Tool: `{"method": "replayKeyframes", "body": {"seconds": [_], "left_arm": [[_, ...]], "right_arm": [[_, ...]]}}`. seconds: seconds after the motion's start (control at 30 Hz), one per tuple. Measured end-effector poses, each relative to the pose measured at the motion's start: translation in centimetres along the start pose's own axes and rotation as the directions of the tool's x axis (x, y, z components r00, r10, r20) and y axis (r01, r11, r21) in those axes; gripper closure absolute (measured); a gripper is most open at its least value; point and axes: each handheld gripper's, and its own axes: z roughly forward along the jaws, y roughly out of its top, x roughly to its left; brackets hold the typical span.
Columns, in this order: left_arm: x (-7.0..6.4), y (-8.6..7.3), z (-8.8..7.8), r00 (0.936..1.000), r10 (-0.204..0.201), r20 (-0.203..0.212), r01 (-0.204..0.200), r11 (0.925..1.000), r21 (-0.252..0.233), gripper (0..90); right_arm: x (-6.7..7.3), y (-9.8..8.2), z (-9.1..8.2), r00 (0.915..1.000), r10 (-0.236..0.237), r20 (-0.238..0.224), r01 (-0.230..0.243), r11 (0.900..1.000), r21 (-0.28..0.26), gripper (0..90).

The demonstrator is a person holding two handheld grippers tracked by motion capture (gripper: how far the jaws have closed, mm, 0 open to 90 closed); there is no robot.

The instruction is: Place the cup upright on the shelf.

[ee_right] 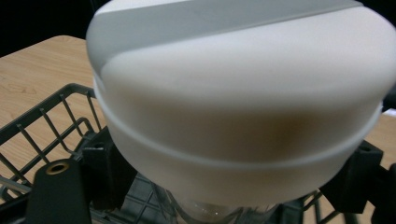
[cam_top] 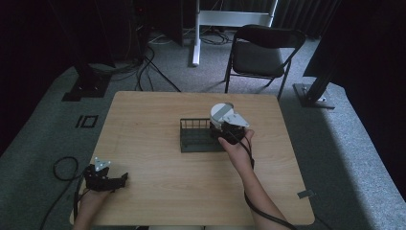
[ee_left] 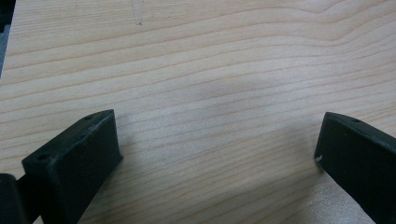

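While seen from the high view, right tool poised over the right end of a dark wire rack near the middle of the wooden counter; white round-topped container at the tool's front, above the rack's right end; person's right hand behind the tool, cable trailing back along the forearm. Right gripper view: container close up — white domed lid with a grey band across the top, clear body just visible beneath; black jaws standing either side of its lower part, closed in against it as far as can be judged; rack wires below and to the left, counter beyond. Left tool low at the counter's near left corner, well apart from rack and container; left gripper view: jaws spread wide — bare wood grain between them, nothing held; left hand at the counter edge.
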Motion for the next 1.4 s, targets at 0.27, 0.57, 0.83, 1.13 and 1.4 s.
{"method": "replayKeyframes", "body": {"seconds": [0.27,0.57,0.83,1.13,1.4], "left_arm": [[0.0,0.0,0.0,1.0000,0.000,0.000,0.000,1.0000,0.000,0.1],[0.0,0.0,0.0,1.0000,0.000,0.000,0.000,1.0000,0.001,0.2],[0.0,0.0,0.0,1.0000,0.000,0.000,0.000,1.0000,0.000,0.2],[0.0,0.0,0.0,1.0000,0.000,0.000,0.000,1.0000,0.000,0.1],[0.0,0.0,0.0,1.0000,0.000,0.000,0.000,1.0000,0.000,0.2]], "right_arm": [[0.3,-0.2,0.8,0.9996,0.028,-0.004,-0.028,0.998,0.048,18.4],[0.5,-0.6,1.6,0.9995,0.030,0.012,-0.031,0.995,0.092,18.4],[0.6,-1.0,1.9,0.9994,0.032,0.016,-0.034,0.992,0.119,18.3],[0.6,-1.4,2.0,0.9983,0.055,0.018,-0.057,0.992,0.116,18.3],[0.4,-1.6,1.9,0.9974,0.071,0.005,-0.072,0.991,0.111,17.9]]}}
